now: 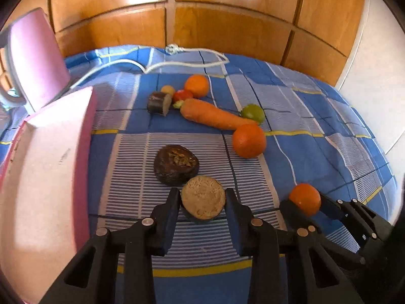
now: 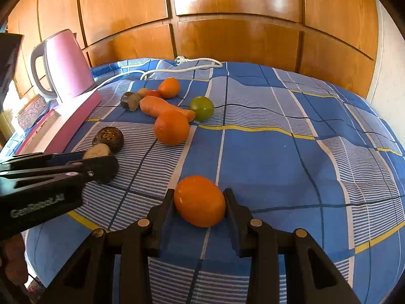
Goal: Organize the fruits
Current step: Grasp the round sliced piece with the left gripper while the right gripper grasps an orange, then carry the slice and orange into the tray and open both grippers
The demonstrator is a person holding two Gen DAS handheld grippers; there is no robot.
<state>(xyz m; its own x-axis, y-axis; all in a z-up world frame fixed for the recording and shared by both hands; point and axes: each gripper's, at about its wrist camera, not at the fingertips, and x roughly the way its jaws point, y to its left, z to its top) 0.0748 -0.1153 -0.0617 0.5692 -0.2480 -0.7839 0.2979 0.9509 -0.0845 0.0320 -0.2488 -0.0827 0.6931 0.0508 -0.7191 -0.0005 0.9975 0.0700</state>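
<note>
My left gripper [image 1: 203, 200] is shut on a cut dark fruit half [image 1: 203, 204] with a pale beige face, just in front of a whole dark brown fruit [image 1: 176, 164]. My right gripper [image 2: 200, 200] is shut on an orange [image 2: 200, 201]; it also shows in the left wrist view [image 1: 305, 198]. Farther back lie another orange [image 2: 171, 127], a carrot [image 2: 164, 107], a green lime [image 2: 201, 108], a third orange [image 2: 169, 87], a small red fruit [image 2: 153, 93], a small yellow fruit [image 2: 143, 91] and a dark cut piece [image 2: 130, 100].
A pink tray [image 1: 50, 157] lies at the left on the blue checked cloth [image 2: 278, 164]. A pink kettle [image 2: 67, 65] stands behind it, its white cable [image 2: 177, 69] running along the back. Wooden panels [image 2: 227, 25] rise behind.
</note>
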